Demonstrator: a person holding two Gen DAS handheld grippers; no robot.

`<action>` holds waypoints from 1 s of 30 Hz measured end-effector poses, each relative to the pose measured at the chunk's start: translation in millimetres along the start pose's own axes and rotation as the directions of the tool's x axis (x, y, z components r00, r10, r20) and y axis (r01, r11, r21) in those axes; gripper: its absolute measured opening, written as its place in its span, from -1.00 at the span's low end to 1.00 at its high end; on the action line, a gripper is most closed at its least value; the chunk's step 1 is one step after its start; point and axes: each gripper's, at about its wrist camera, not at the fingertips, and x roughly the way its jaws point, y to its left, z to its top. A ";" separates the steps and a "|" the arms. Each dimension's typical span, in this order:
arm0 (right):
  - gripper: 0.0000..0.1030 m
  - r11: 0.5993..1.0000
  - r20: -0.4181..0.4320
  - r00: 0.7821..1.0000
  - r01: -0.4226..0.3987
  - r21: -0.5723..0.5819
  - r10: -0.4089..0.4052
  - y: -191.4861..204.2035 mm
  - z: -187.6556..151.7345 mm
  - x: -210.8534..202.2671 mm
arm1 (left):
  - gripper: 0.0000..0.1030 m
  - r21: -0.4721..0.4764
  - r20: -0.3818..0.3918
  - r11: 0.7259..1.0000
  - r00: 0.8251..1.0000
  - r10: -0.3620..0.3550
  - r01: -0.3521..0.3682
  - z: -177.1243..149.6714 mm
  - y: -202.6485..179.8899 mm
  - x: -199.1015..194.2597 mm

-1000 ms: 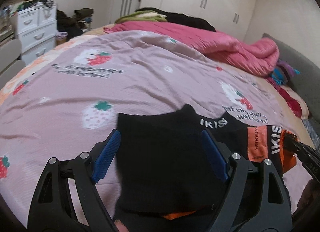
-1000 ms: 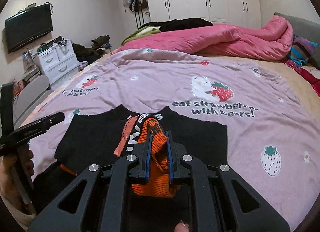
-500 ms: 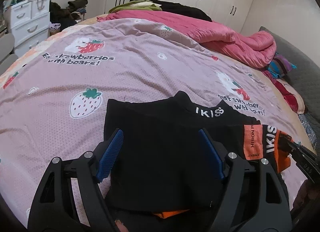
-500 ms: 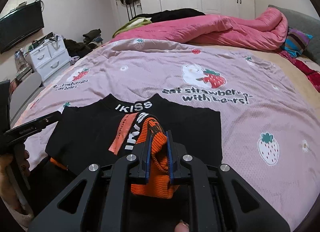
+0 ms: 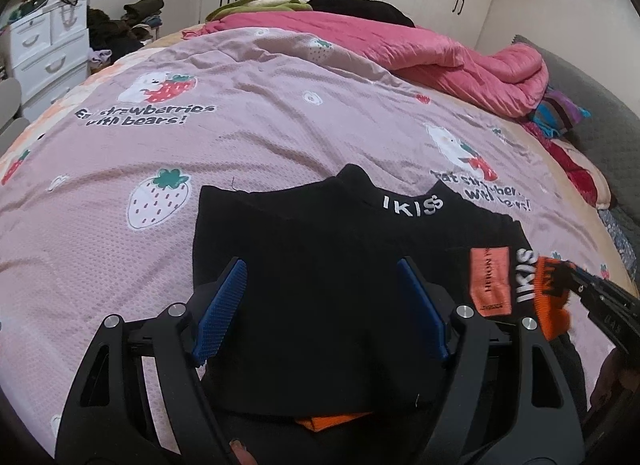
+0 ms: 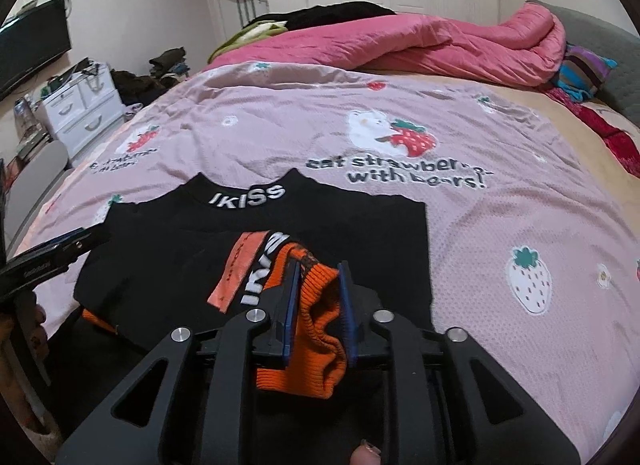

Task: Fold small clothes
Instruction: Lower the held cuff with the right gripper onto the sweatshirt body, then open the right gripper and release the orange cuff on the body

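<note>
Knitwear at lower centre, the top [image 6: 256, 265] looked soft and limp (best pinched at its cuff [image 6: 316, 329]), right gripper [image 6: 318, 317] opening around it, left gripper [image 5: 322, 313] wide, empty.

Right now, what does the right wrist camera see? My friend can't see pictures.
The right gripper, jaws opening, has an orange knit cuff between its blue pads, above a folded black top lettered IKISS. The top lies on a pink strawberry bedspread.
</note>
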 end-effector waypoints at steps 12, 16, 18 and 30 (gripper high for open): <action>-0.32 0.998 0.046 0.997 -0.058 0.001 0.058 4.6 2.4 -11.9 | 0.34 0.030 -0.026 1.000 1.000 0.001 0.000 -4.7 -9.0 5.1; -0.28 0.995 0.040 0.994 -0.104 0.000 0.104 12.8 1.9 -11.1 | 0.27 0.043 -0.038 0.999 0.999 -0.004 0.006 -6.9 -12.4 7.7; -0.25 0.994 0.036 0.993 -0.112 -0.009 0.112 16.9 0.8 -10.2 | 0.24 0.050 -0.046 0.999 0.999 -0.007 0.009 -8.8 -14.0 8.5; -0.24 0.986 -0.027 0.987 -0.158 -0.049 0.157 36.5 -10.8 4.8 | 0.18 0.092 -0.121 0.996 0.993 0.006 0.005 -25.5 -16.7 21.6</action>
